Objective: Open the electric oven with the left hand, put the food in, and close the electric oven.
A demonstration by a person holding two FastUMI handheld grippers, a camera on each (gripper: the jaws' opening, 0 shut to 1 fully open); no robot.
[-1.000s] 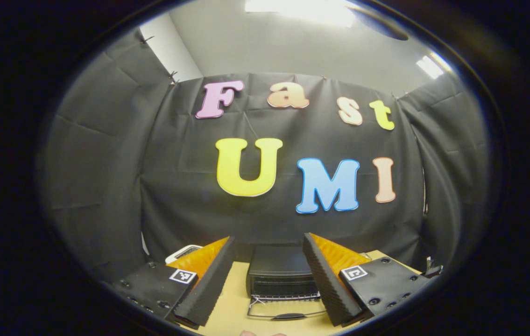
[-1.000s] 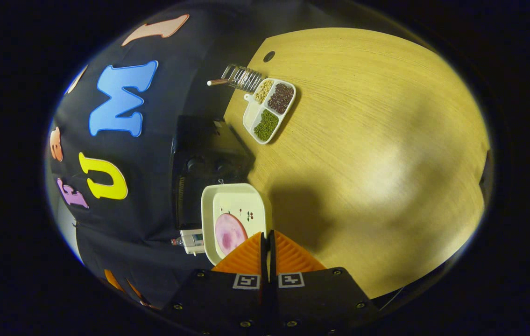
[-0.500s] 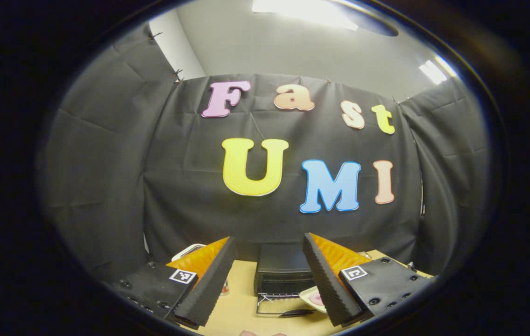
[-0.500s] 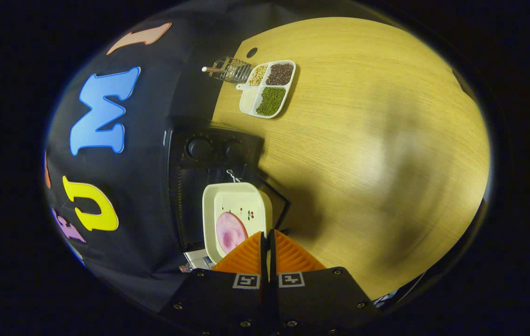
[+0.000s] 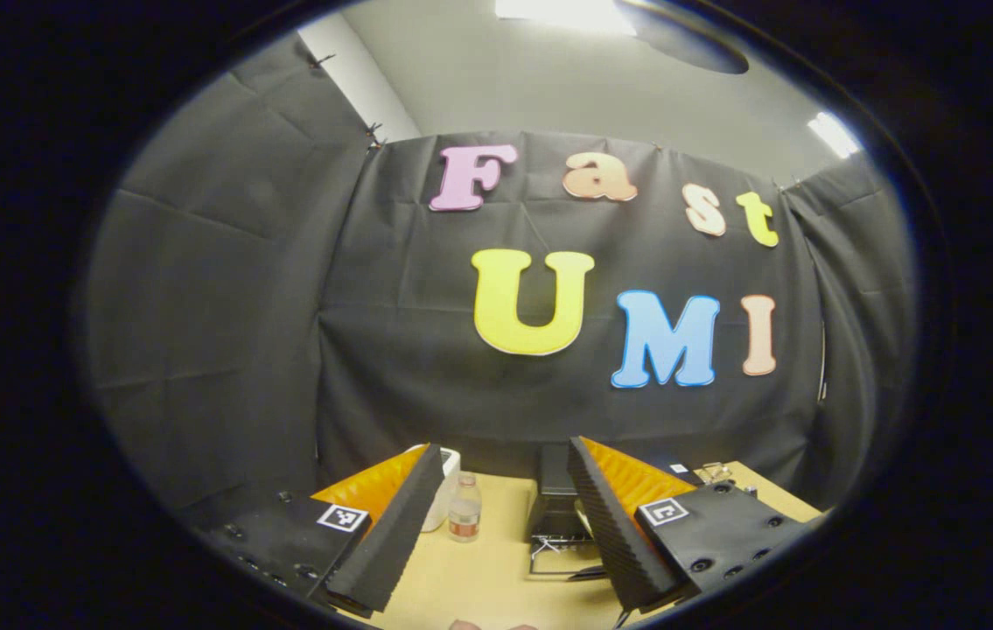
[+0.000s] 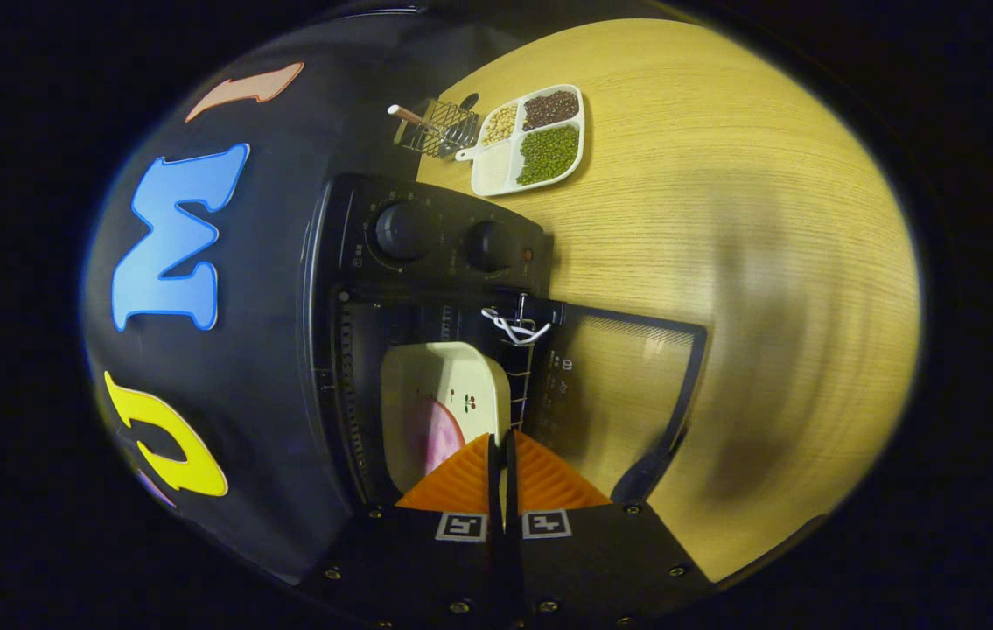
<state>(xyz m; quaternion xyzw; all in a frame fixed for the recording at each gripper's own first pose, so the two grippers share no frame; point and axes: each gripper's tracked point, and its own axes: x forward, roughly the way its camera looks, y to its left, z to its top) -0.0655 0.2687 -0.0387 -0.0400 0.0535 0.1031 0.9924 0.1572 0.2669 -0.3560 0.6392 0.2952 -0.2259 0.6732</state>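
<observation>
One oven [image 6: 426, 254], door [image 6: 627, 394] down; one plate [image 6: 444, 394] in right gripper [image 6: 500, 464].

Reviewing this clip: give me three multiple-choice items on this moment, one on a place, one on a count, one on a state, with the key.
1. Where is the plate with the food?
A. at the oven's open mouth
B. beside the divided tray
C. on the bare table

2. How many knobs show on the oven panel?
A. one
B. two
C. four

3. How does the oven door stand?
A. shut
B. folded down open
C. taken off

Key: 1 A, the right gripper holds the plate against the dark cavity; 2 B, two round knobs sit side by side; 3 B, the glass door lies flat on the table.
</observation>
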